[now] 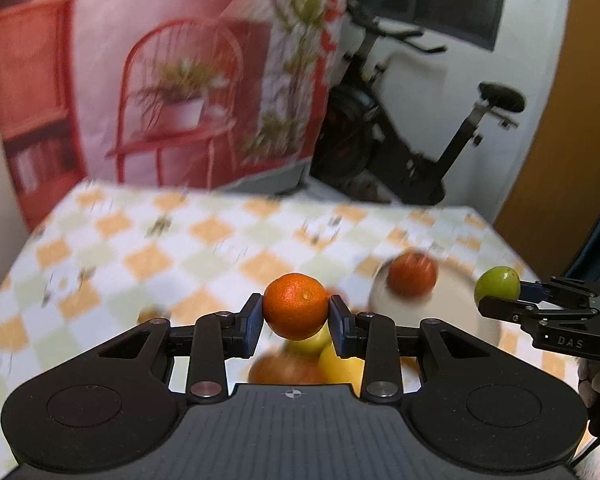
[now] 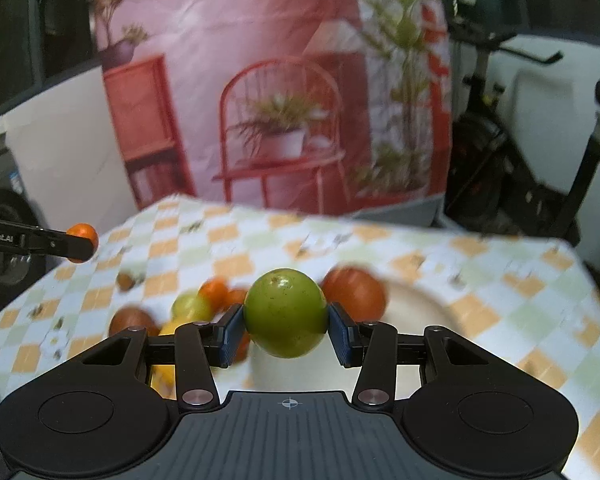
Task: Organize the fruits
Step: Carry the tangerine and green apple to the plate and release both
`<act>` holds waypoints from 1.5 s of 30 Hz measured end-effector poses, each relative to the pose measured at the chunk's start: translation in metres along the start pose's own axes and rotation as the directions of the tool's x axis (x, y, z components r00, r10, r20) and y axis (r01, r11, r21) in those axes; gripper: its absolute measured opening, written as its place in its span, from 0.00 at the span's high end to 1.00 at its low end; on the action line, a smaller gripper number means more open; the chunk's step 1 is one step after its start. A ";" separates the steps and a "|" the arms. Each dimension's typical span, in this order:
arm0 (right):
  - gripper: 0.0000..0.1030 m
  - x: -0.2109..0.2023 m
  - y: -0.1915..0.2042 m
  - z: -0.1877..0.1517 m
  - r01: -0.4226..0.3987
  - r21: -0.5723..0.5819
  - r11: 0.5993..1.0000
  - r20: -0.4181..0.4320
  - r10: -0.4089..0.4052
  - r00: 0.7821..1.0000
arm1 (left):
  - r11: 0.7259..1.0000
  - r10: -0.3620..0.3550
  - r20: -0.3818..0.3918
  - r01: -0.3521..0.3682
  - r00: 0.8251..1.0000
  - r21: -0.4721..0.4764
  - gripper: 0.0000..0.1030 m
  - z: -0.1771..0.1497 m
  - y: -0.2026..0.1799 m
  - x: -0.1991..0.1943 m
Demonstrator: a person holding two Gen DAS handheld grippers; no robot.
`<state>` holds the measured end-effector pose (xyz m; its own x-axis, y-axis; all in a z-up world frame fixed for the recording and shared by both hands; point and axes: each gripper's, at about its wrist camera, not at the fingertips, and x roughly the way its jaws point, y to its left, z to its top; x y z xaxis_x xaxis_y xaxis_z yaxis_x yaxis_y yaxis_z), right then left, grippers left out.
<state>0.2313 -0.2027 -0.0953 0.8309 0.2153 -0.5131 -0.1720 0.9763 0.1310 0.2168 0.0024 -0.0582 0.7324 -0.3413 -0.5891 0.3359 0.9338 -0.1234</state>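
**Both tools loaded above the bench**

The left tool [image 1: 296, 316] clamps an orange mandarin [image 1: 296, 306]; the right tool [image 2: 286, 326], lettered "DAS" on its side, clamps a green fruit [image 2: 286, 314]. Both hang over the checked bench [image 1: 140, 248], whose far half lies bare; the white plate [image 2: 424, 308] holds one red fruit [image 2: 356, 292].

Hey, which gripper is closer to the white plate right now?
Right. The right gripper, holding a green fruit, hangs just above the white plate's near edge; the left gripper, holding an orange, is farther left.
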 end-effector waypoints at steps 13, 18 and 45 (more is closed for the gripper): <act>0.60 0.022 -0.065 0.023 0.092 -0.015 0.996 -0.005 -0.092 0.996 | 0.982 -0.129 -0.029 0.131 0.991 0.139 0.64 0.030 -0.079 0.063; 0.60 0.047 -0.092 0.008 0.096 0.044 0.994 -0.070 -0.093 0.993 | 0.971 -0.114 -0.133 0.139 0.985 0.196 0.64 0.014 -0.100 0.112; 0.59 0.123 -0.110 -0.015 0.045 -0.033 0.998 -0.173 -0.050 0.984 | 0.950 -0.094 -0.305 0.176 0.948 0.257 0.64 -0.006 -0.114 0.206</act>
<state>0.3450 -0.2829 -0.1855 0.7344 0.1665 -0.6580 -0.1519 0.9852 0.0797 0.3261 -0.1735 -0.1705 0.4822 -0.3781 -0.7903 0.6005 0.7994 -0.0161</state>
